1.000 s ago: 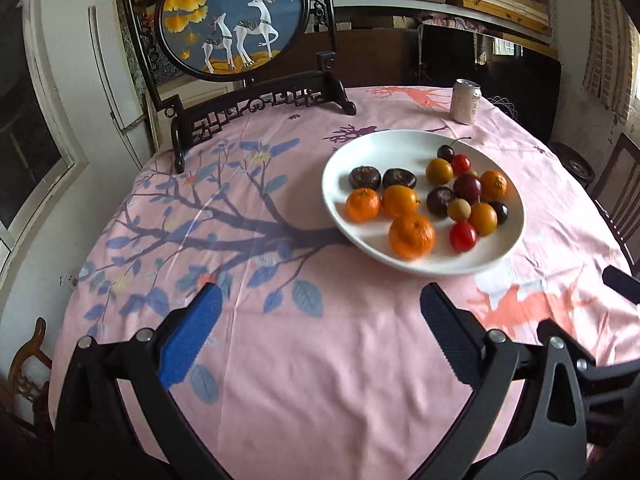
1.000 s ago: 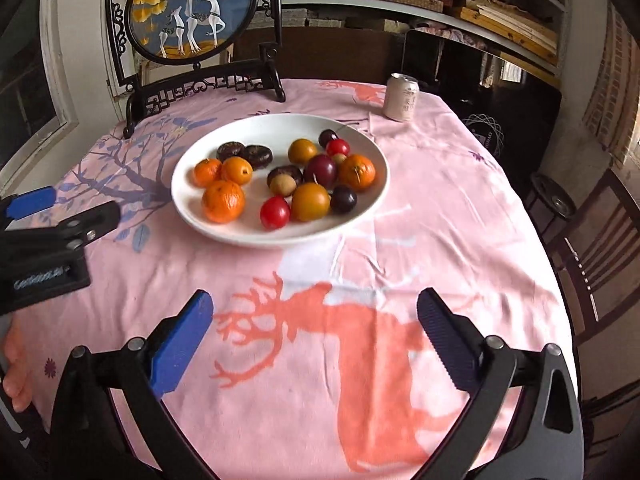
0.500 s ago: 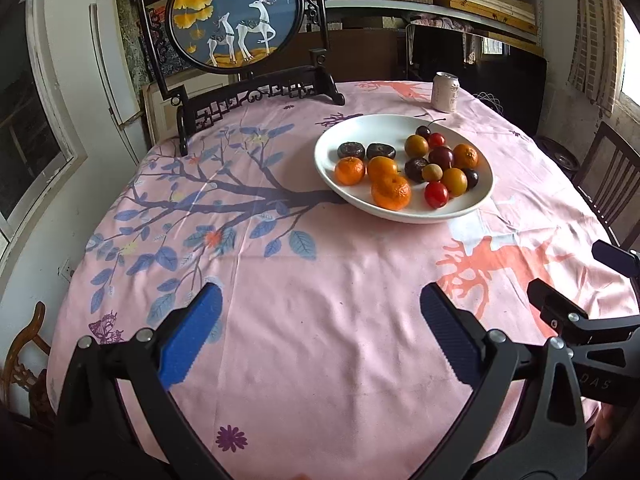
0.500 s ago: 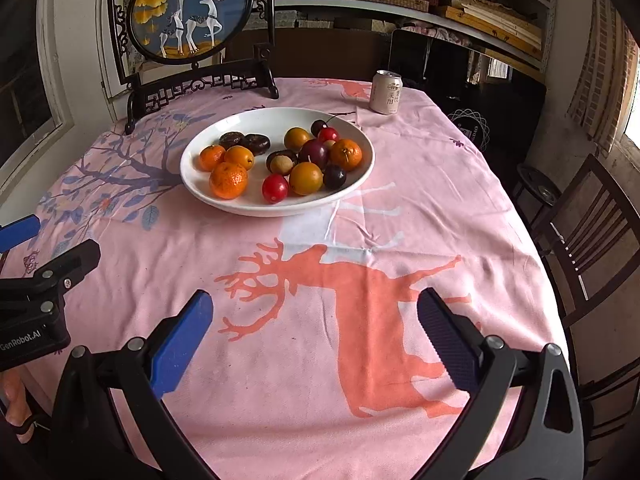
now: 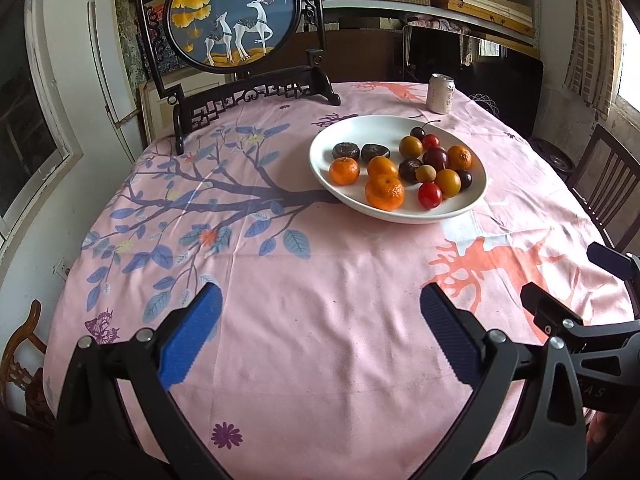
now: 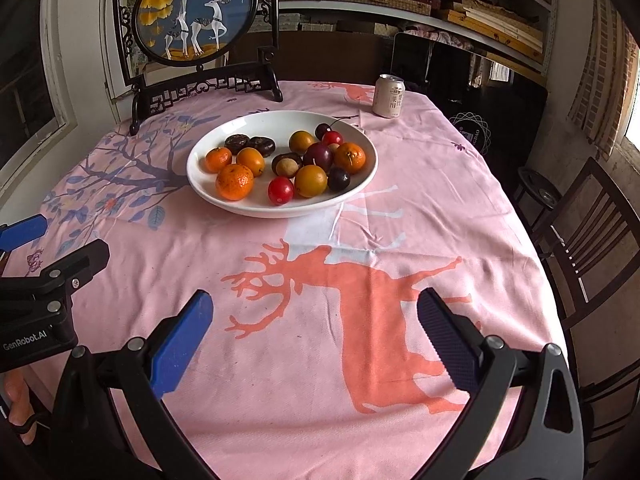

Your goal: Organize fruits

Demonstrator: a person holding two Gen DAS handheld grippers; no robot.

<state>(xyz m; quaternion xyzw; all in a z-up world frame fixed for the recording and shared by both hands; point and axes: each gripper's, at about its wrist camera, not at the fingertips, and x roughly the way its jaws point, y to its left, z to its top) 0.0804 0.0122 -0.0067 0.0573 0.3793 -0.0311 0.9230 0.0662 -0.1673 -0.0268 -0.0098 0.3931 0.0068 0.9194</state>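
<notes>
A white plate sits at the far middle of the pink-clothed round table. It holds several fruits: mandarins, red cherry tomatoes, yellow-orange plums, dark plums, brown chestnuts and a cherry. My left gripper is open and empty, low over the near cloth, well short of the plate. My right gripper is open and empty over the printed deer, beside the left one.
A drink can stands behind the plate. A dark wooden stand with a round deer picture occupies the far left of the table. Wooden chairs stand at the right edge. Shelves fill the back wall.
Both grippers pulled back from the plate towards the near table edge over the last second, then eased slightly forward again. Both stayed open. The fruits have not moved.
</notes>
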